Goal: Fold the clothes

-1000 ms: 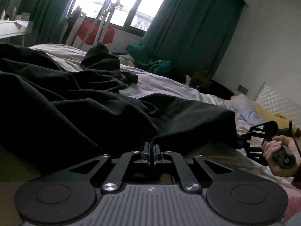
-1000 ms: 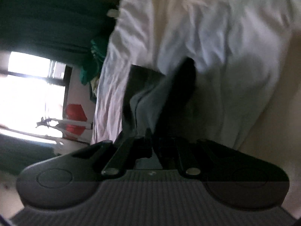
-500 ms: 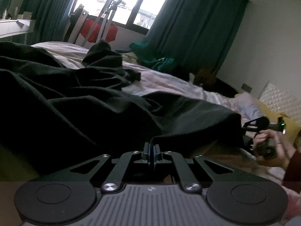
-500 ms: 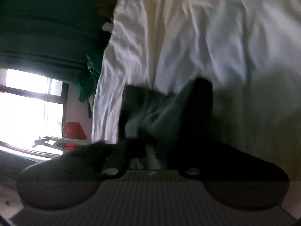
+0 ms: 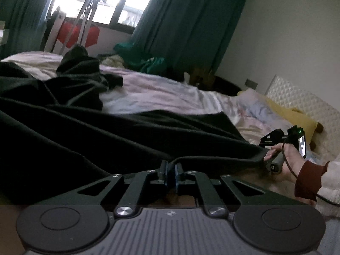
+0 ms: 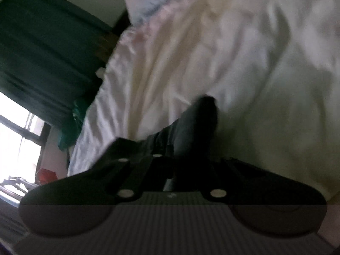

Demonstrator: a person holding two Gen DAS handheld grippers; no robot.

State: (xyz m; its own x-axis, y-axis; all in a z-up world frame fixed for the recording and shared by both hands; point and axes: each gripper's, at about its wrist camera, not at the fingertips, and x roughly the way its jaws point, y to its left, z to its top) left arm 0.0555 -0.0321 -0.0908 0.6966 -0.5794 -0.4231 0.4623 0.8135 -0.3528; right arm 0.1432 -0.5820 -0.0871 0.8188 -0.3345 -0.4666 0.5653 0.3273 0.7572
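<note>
Cloth dominates the left view: one dark garment, matte and soft, lies in long shallow folds across a bed covered in a pale, rumpled sheet. Its near hem is stretched into a taut band between two grippers. The left gripper, black plastic with blue pads, has its fingers drawn nearly together on that hem. The right gripper sits at the hem's far corner, held by a hand in a dark red cuff with a cable running past the wrist; a small green light glows on the device above it. In the right view the right gripper is blurred, with a bunched dark fold of the garment rising from between its closed fingers over the sheet. Two teal curtains flank one bright window. A yellow pillow rests against a white quilted headboard. No writing is legible.
</note>
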